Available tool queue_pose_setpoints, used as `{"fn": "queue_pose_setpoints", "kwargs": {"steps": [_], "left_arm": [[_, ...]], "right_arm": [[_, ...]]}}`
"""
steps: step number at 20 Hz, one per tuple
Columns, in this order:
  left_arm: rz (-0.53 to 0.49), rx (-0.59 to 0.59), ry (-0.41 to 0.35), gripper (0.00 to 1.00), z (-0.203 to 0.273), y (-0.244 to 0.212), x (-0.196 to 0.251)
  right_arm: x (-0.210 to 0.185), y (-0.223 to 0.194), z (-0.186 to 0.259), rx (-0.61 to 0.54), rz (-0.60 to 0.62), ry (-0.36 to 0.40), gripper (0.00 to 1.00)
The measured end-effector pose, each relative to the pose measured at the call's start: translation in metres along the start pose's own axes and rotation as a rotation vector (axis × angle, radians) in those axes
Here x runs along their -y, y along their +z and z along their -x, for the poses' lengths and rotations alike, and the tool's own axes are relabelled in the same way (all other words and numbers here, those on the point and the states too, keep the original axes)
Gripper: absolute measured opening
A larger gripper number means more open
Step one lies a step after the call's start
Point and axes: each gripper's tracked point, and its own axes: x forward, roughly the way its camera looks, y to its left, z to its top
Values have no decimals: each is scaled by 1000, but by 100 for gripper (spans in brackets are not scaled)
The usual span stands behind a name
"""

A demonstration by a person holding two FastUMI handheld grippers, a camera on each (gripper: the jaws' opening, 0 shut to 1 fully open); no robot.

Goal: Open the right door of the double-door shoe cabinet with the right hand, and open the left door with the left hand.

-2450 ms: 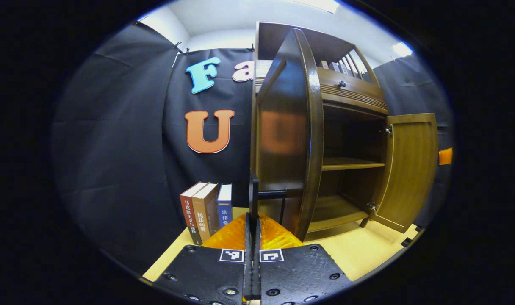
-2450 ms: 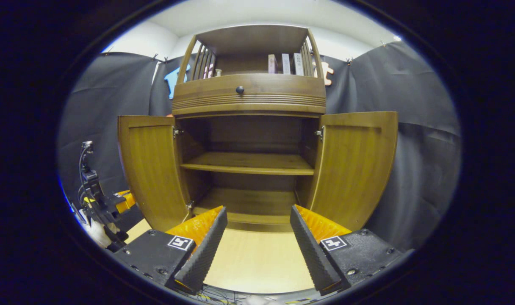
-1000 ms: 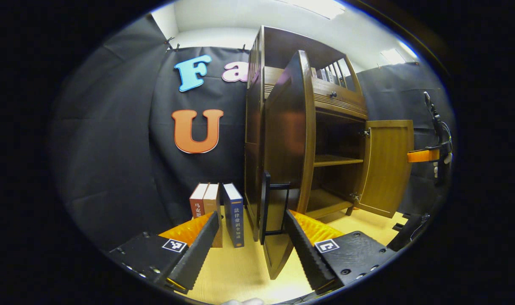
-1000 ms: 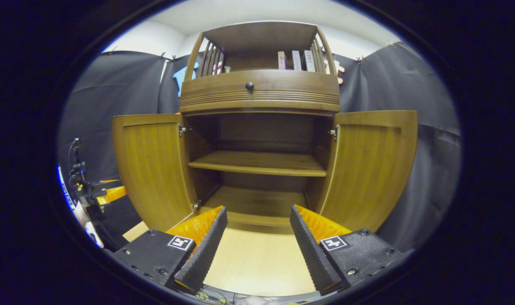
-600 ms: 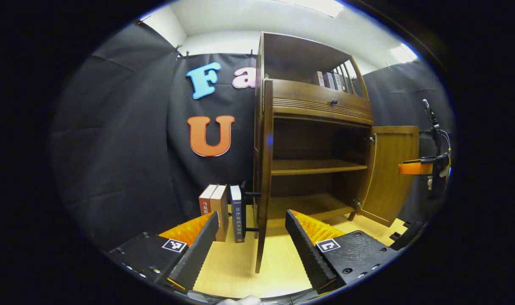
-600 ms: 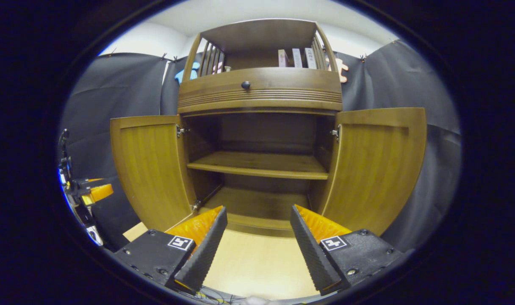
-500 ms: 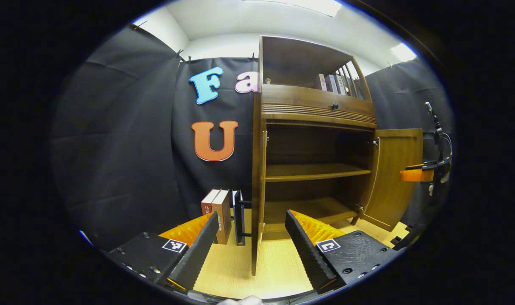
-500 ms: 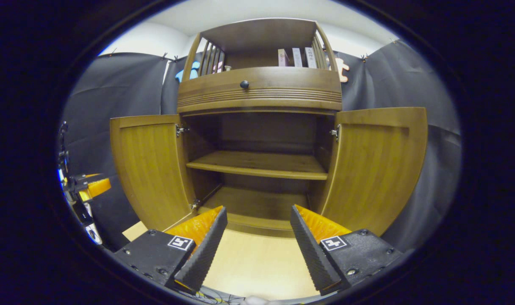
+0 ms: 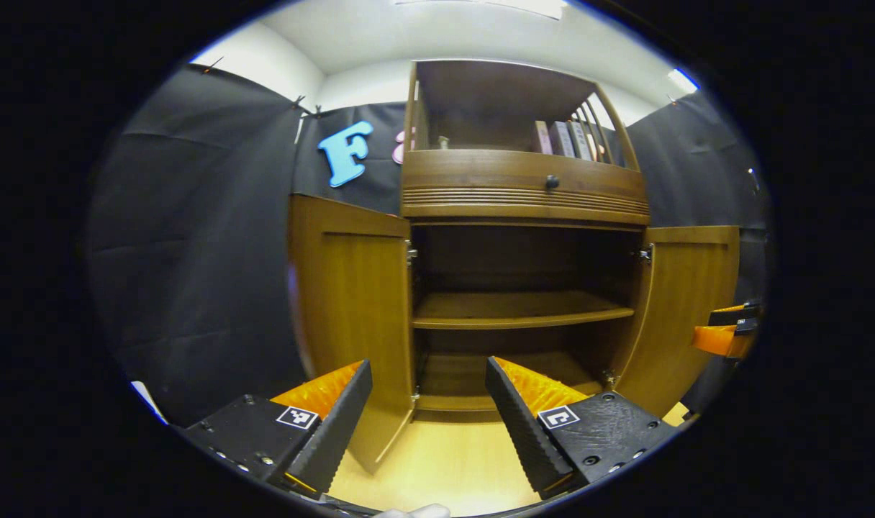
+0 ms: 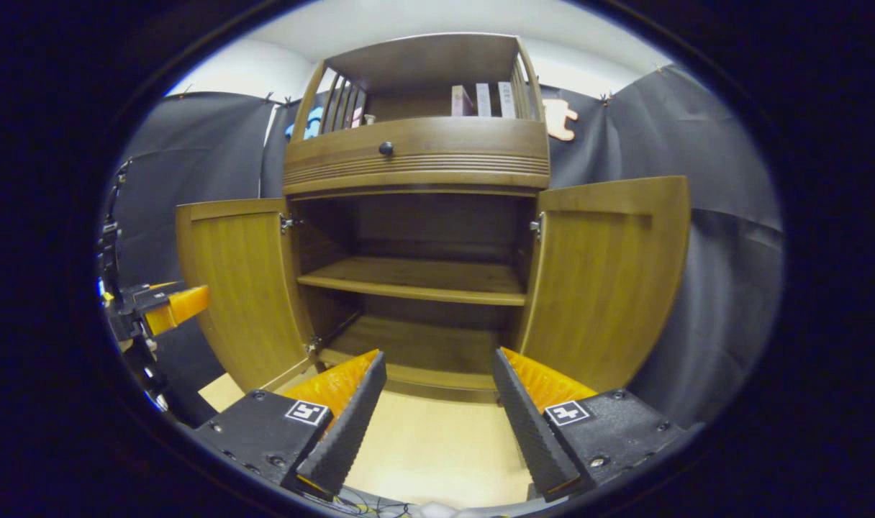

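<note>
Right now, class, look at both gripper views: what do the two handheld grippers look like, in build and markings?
The left gripper and the right gripper are built alike: two wedge-shaped fingers with ribbed inner faces, each on a flat black plate with screws and a small square black-and-white marker. Orange ribbed pieces sit behind the fingers. Thin cables show below the right one.

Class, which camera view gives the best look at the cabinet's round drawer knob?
The left gripper view: the drawer knob sits nearer the picture's middle and looks larger against the drawer front. The right gripper view shows the same knob smaller and farther up, off to the left.
</note>
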Motion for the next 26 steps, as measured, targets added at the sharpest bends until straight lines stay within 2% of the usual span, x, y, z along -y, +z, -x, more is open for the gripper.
{"fn": "queue_pose_setpoints", "kwargs": {"steps": [2, 3, 4, 9, 11, 12, 13, 17, 18, 19, 25, 26], "left_arm": [[3, -12, -57, 95, -8, -2, 27], [2, -24, -72, 100, -10, -5, 36], [-1, -32, -85, 96, -12, -8, 42], [-22, -35, -123, 96, -15, -8, 65], [-38, -31, -131, 96, -14, -7, 66], [-51, -25, -133, 91, -14, -4, 66], [-63, -18, -134, 96, -13, -1, 65], [-82, 17, -145, 95, -13, 12, 64], [-78, 21, -149, 100, -12, 12, 64], [-75, 20, -152, 96, -13, 13, 63], [-68, 34, -153, 96, -9, 19, 53], [-63, 35, -149, 100, -7, 17, 51]], "right_arm": [[9, 4, 5, 22, -4, -30, 95], [13, 5, 8, 30, -10, -47, 95], [15, 6, 9, 37, -15, -57, 95], [25, 9, 17, 64, -15, -109, 95], [26, 12, 17, 80, -25, -121, 95], [26, 13, 17, 85, -27, -126, 95], [26, 13, 17, 85, -28, -131, 95], [21, 13, 15, 90, -33, -145, 95], [19, 14, 15, 94, -37, -146, 95], [16, 15, 15, 96, -37, -146, 95], [7, 22, 18, 119, -33, -151, 95], [6, 22, 17, 122, -36, -154, 95]]}}
